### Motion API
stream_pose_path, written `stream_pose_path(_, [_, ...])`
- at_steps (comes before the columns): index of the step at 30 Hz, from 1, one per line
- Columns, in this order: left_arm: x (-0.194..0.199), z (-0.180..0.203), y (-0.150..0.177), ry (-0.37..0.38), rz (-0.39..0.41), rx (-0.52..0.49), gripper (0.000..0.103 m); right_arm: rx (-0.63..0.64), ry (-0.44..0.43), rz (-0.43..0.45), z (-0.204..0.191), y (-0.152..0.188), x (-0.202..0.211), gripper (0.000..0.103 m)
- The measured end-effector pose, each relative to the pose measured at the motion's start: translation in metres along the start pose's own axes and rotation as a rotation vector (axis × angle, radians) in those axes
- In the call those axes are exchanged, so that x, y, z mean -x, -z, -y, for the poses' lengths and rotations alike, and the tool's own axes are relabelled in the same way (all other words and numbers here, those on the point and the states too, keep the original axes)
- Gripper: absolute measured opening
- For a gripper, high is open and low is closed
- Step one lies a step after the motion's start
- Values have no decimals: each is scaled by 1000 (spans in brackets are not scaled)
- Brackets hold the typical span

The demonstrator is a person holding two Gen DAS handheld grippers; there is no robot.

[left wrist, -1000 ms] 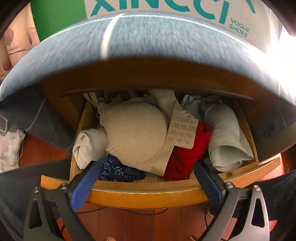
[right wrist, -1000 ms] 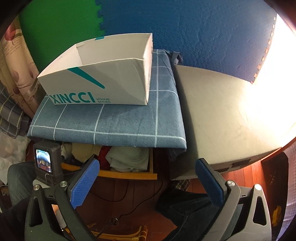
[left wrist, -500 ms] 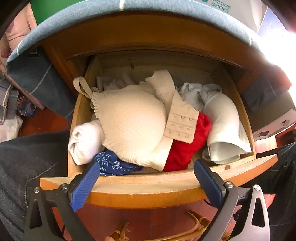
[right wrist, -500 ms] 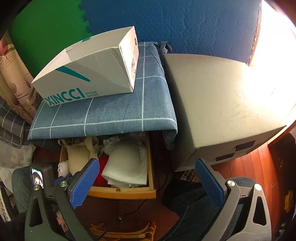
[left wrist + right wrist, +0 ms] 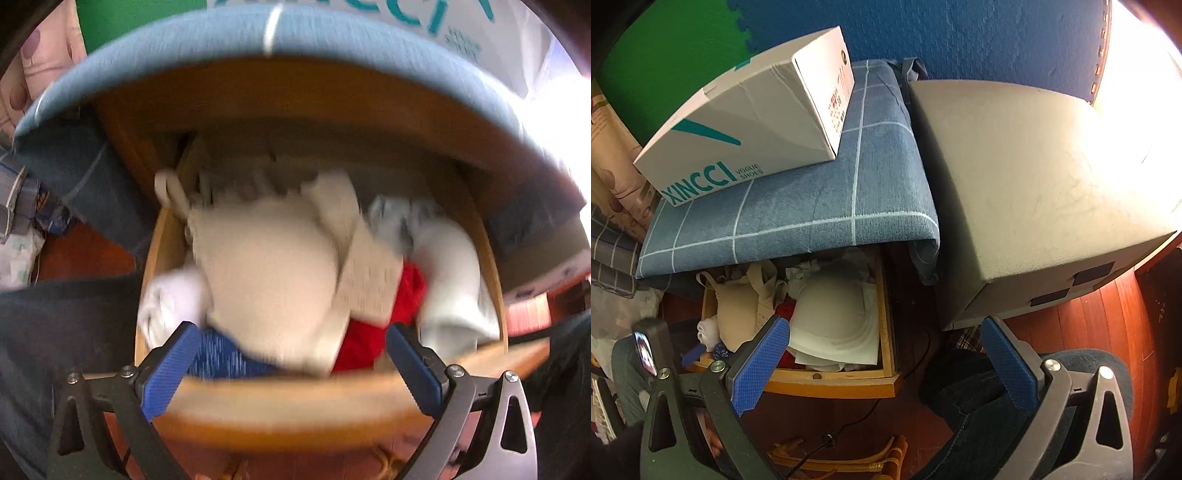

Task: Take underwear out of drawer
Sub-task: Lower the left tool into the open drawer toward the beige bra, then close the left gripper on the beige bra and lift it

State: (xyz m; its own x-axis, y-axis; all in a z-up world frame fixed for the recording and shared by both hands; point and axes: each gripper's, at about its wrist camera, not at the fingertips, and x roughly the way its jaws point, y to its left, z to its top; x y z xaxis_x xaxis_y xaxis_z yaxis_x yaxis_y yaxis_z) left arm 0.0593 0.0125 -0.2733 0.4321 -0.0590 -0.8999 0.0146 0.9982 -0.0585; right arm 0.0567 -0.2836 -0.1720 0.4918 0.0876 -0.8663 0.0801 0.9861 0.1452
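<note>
The wooden drawer (image 5: 288, 402) stands pulled out and full of underwear. A beige bra (image 5: 269, 266) lies on top in the middle, with red cloth (image 5: 373, 332), a blue patterned piece (image 5: 221, 356), a white roll (image 5: 170, 306) and a white bra (image 5: 450, 280) around it. My left gripper (image 5: 291, 365) hovers open just above the drawer's front edge, nothing between its fingers; this view is blurred. From the right wrist view the drawer (image 5: 831, 384) sits lower left with the white bra (image 5: 834, 321) and beige bra (image 5: 738, 306). My right gripper (image 5: 886, 365) is open, high and to the right of the drawer.
A blue checked cloth (image 5: 798, 199) covers the cabinet top and carries a white shoe box (image 5: 746, 118). A grey block (image 5: 1034, 192) stands to the right. A person's dark trouser legs (image 5: 997, 398) and a wooden floor (image 5: 1089, 321) lie below. The left gripper's body (image 5: 650, 343) shows at lower left.
My left gripper has moved in closer over the drawer, and its view has blurred. My right gripper has shifted so the drawer and shoe box appear larger and more from the right.
</note>
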Motion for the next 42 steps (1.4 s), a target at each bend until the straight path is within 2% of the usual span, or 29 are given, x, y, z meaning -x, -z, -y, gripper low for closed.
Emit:
stream_pose_path(3, [-15,2,-20,-61,-3,-7,103,15,8,-14,-3,0,-8,103])
stream_pose_path(9, [-52,-9,-40,-103,-127,37,102,41,26,-32,-6,0,-18,103])
stream_pose_path(12, [-69,-5,-53,-109,-182,19,101,42,24,-50,-6,-1,-25,103])
stream_pose_path(13, [-74,-4,-55,-105,-202,17,96,43,23,-56,-7,-2,-27,102])
stream_pose_path(15, [-78,-5,-58,-95,-209,26,95,50,20,-62,-9,-3,-29,103])
stream_pose_path(18, [-88,-7,-63,-90,-226,11,82,71,21,-64,-16,-5,-30,103])
stream_pose_path(20, [-90,-7,-64,-94,-218,-7,72,84,22,-62,-21,-5,-28,103])
stream_pose_path(22, [-88,-6,-64,-92,-207,-14,53,93,23,-63,-25,-6,-26,102])
stream_pose_path(25, [-88,-8,-63,-89,-194,-16,36,103,25,-58,-29,-5,-23,102])
stream_pose_path(28, [-86,-10,-59,-78,-174,-17,31,113,26,-48,-34,-5,-17,103])
stream_pose_path(34, [-72,-7,-54,-71,-131,-25,28,136,26,-19,-44,-3,0,103])
stream_pose_path(42, [-16,-4,-44,-38,-29,-44,27,146,15,15,-51,1,13,102])
